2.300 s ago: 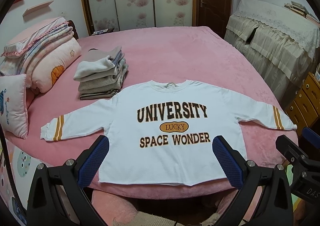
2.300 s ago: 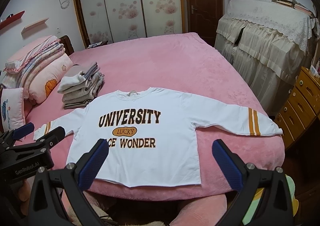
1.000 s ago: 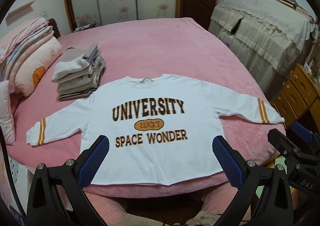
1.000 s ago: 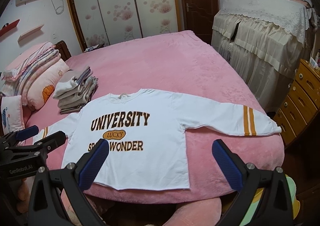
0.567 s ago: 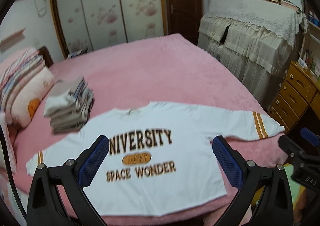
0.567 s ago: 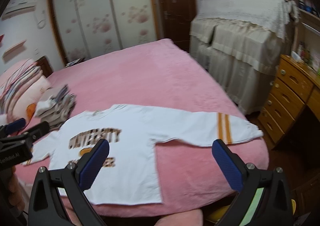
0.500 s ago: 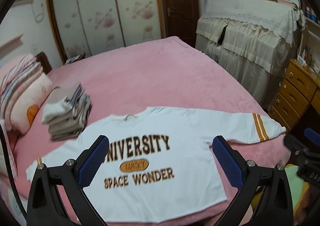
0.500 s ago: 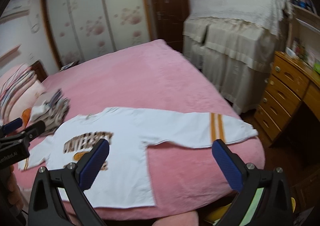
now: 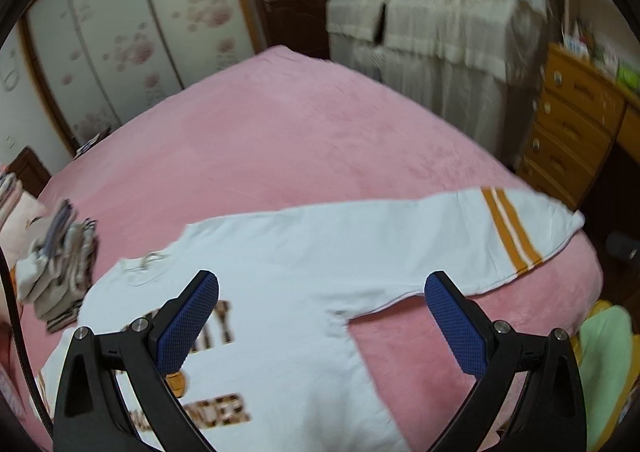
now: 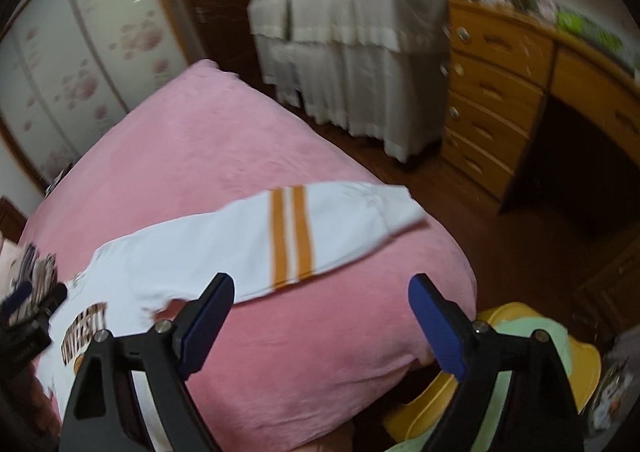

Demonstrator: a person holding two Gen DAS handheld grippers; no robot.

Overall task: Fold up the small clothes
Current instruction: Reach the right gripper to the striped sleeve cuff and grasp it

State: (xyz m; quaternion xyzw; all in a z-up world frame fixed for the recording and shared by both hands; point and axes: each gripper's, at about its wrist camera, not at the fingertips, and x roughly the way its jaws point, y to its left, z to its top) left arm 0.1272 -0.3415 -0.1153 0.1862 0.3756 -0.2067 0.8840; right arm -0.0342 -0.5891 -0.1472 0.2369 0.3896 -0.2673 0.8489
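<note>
both my tongs stand wide open with nothing between their pads: the left tongs above the white sweatshirt, the right tongs just short of its striped sleeve. the sweatshirt lies flat, print up, on the pink bed, sleeve reaching the bed's edge. a stack of folded clothes sits beside its collar.

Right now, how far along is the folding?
Done: a folded stack sits on the bed. In hand: nothing; left gripper and right gripper are open, aimed toward the striped sleeve. Left: the white sweatshirt lies flat, no fold made.
</note>
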